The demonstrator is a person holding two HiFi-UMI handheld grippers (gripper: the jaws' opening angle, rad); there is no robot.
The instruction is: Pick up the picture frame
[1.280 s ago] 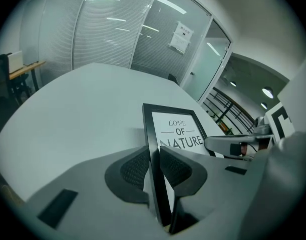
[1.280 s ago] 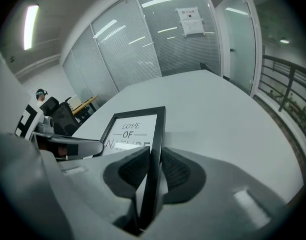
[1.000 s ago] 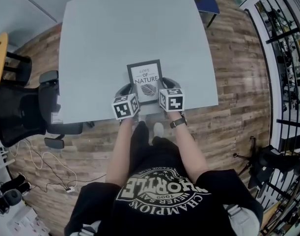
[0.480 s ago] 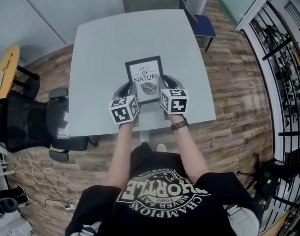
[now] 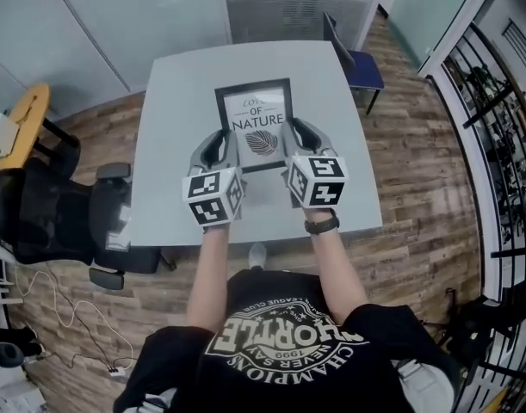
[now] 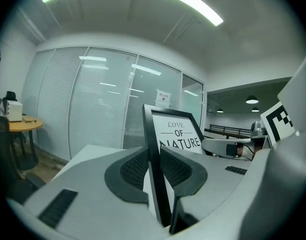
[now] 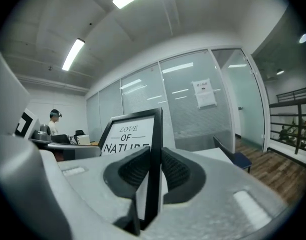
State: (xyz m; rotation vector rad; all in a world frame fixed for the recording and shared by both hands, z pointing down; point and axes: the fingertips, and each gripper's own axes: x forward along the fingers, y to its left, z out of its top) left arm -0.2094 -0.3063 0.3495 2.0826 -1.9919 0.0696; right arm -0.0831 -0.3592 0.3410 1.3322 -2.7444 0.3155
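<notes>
While picture frame (image 5: 254,117) hangs over table (image 5: 176,110), blue chair (image 5: 364,69) beyond.

This is an office. Glass partition walls (image 6: 102,104) with blinds (image 6: 57,99) drawn behind them close off the room, and a paper notice (image 7: 205,94) is stuck on one pane. Long strip lights (image 6: 188,4) run across the ceiling. A plain grey table (image 5: 176,127) stands on wood-plank flooring (image 5: 417,162), with a black mesh office chair (image 5: 47,218) at one side and a blue chair (image 5: 362,67) at the far corner. A round yellow table (image 5: 26,123) sits near the wall, loose cables (image 5: 73,317) trail over the floor, and a person (image 7: 53,121) stands at a desk farther off.
</notes>
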